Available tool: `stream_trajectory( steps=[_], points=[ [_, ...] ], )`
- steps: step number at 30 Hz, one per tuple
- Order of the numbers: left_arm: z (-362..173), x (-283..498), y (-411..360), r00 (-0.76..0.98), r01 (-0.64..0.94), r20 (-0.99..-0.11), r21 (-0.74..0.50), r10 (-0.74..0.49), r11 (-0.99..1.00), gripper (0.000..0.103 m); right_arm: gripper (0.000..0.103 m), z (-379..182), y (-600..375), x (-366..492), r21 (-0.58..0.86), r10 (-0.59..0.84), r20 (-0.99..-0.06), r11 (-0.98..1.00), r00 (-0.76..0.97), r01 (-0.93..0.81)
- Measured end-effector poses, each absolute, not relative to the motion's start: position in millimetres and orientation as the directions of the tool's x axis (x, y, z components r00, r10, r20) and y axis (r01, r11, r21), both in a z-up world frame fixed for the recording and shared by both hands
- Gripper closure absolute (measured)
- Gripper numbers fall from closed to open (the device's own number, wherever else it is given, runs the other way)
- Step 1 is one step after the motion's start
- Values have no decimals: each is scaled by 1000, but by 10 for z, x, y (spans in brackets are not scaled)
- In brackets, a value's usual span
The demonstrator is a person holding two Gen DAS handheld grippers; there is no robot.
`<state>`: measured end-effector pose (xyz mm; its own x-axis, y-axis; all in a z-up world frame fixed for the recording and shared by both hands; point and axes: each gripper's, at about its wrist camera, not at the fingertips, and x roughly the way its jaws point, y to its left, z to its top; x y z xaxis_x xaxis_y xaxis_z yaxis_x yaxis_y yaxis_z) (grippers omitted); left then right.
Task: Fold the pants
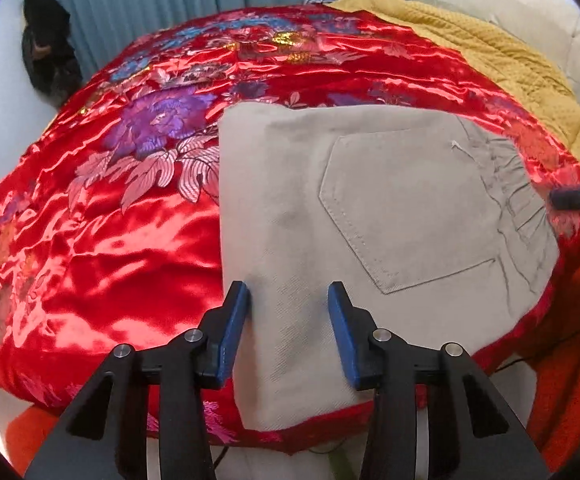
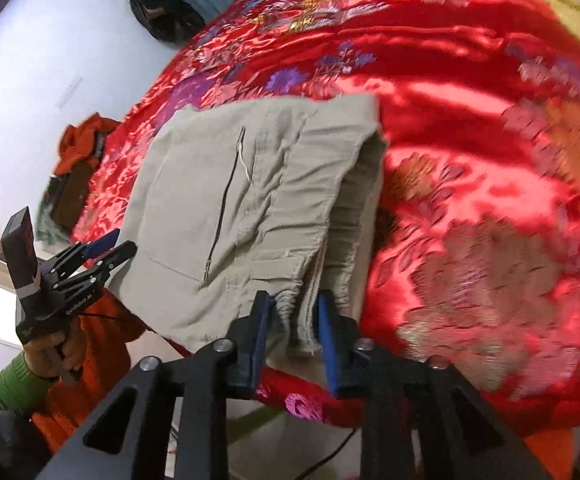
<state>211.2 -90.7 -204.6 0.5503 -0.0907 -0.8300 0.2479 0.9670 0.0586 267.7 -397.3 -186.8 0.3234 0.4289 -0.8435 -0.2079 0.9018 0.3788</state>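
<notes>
Lying folded on one red floral quilt (image 1: pixel 109 248), one pair of beige pants (image 1: pixel 370 200) sits under both grippers: left gripper (image 1: pixel 288 300) open astride its edge, right gripper (image 2: pixel 290 312) seemingly pinching the waistband.

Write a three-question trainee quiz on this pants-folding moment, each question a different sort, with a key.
1. True or false: the beige pants lie on a red floral satin quilt.
2. Which gripper has the elastic waistband between its fingers? A) left gripper B) right gripper
3. Fill in: behind the red quilt lies a ____-coloured blanket.

Key: 1 true; 2 B; 3 mustard yellow.
</notes>
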Motion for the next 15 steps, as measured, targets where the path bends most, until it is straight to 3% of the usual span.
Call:
stream_trajectory(
  steps=[3,6,8,12,15],
  points=[
    [-2074,2116,-895,549,243,-831,55,-91,969,59,78,-1469,-3917,2735,290,384,-822,918,421,-270],
    [-2083,2109,-945,554,248,-829,83,-71,965,58,78,-1372,-3833,2895,324,431,-776,899,461,-295],
    [-2084,2114,-955,550,248,-833,91,-63,964,57,78,-1486,-3787,3021,344,446,-758,893,476,-289],
    [-2058,2140,-995,541,242,-840,108,-42,964,56,78,-2117,-3785,3242,281,336,-866,940,370,-194],
    [-2056,2147,-1020,540,235,-841,124,-23,964,57,78,-2083,-3765,3132,251,315,-854,947,415,-201]
  ],
)
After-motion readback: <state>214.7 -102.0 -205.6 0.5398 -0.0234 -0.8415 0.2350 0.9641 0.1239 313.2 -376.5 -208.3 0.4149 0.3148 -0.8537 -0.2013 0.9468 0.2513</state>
